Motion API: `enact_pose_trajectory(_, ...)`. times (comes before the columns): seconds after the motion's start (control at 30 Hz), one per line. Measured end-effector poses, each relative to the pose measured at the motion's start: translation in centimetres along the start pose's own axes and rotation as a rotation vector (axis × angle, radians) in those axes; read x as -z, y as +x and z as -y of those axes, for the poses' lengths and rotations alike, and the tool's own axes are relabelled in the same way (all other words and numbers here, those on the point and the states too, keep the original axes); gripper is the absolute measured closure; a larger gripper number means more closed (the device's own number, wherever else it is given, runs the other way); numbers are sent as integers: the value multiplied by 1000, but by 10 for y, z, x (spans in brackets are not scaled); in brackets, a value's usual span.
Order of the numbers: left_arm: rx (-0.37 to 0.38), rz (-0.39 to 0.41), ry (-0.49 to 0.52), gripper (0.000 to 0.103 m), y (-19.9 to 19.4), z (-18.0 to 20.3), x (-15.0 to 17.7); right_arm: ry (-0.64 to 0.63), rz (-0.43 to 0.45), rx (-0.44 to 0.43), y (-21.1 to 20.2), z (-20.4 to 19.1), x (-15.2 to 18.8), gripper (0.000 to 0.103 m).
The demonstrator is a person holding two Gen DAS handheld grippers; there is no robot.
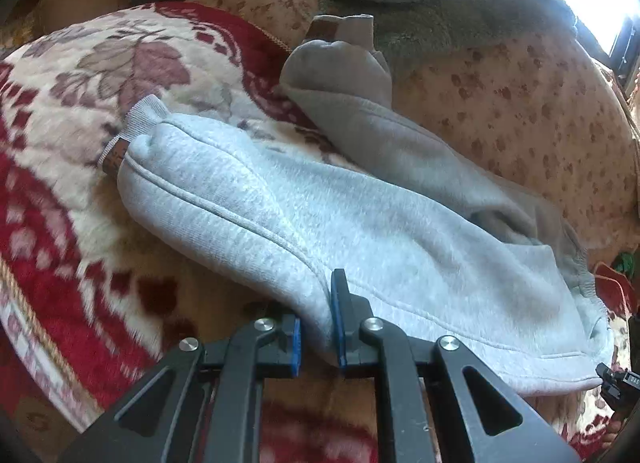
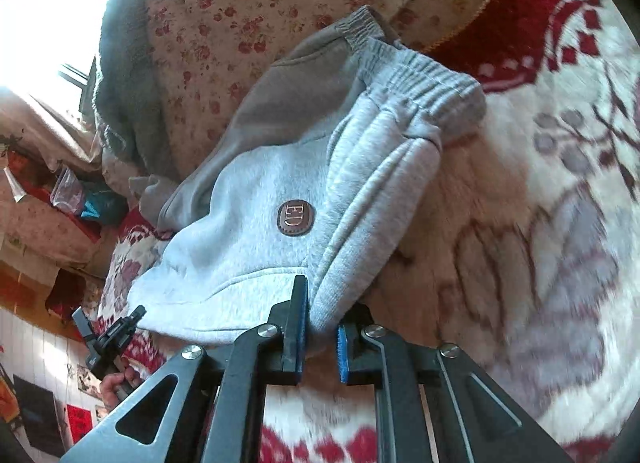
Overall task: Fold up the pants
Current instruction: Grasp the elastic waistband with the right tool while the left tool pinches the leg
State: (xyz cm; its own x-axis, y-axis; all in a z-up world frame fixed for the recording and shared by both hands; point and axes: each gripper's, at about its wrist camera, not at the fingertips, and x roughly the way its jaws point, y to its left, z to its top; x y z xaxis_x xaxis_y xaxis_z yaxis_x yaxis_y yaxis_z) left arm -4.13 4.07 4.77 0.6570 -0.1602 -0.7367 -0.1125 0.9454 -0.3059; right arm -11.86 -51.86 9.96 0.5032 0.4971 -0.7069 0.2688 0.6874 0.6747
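left gripper (image 1: pixel 316 327) clamped, right gripper (image 2: pixel 322 327) apparently clamped too

Light grey fleece sweatpants (image 1: pixel 304 223) on a red and cream floral blanket

They lie loosely spread, one leg sunlit and near, the other shaded behind it. Ribbed cuffs carry brown tabs; the gathered elastic waistband (image 2: pixel 416 75) lies crumpled, with an oval brown leather patch (image 2: pixel 291 219) below it.

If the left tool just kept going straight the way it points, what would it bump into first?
The left tool is already shut on the grey pants; straight on it would only meet more of that fabric.
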Motion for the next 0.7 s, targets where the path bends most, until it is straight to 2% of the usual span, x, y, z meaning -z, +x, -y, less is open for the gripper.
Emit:
enact_pose_trajectory(0.17,1,-3,-6,91,-18,-8,24,-13,-11,-6,-26,5,27,93)
enact_pose_trajectory(0.2,-3,-4,1,91,-19,-8,27,-13,-19,-5,-29,8,31,95)
enact_pose_trajectory(0.23,-7,-9,5,91,-19,-8,30,-11,-30,-3,-31,13,35,101)
enact_pose_trajectory(0.33,-22,-10,0,91,-18,-8,34,17,1,7,-37,25,36,99)
enact_pose_trajectory(0.4,-37,-4,9,90,-18,-5,34,69,58,2,-44,35,29,95)
enact_pose_trajectory(0.47,-46,6,16,90,-19,-3,34,69,76,25,-45,36,17,91)
enact_pose_trajectory(0.5,-46,7,15,90,-19,-2,34,57,72,35,-43,35,11,71)
enact_pose_trajectory(0.53,-48,6,9,90,-19,-2,33,56,72,38,-42,36,6,26)
enact_pose_trajectory(0.57,-50,6,5,89,-19,-3,34,79,90,28,-41,38,1,9)
enact_pose_trajectory(0.6,-53,5,5,86,-19,-2,34,110,129,-4,-41,40,-4,4)
enact_pose_trajectory(0.63,-59,5,9,85,-19,-2,34,120,144,-15,-41,42,-8,4)
enact_pose_trajectory(0.7,-55,0,16,71,-17,0,34,124,162,-11,-35,44,-19,4)
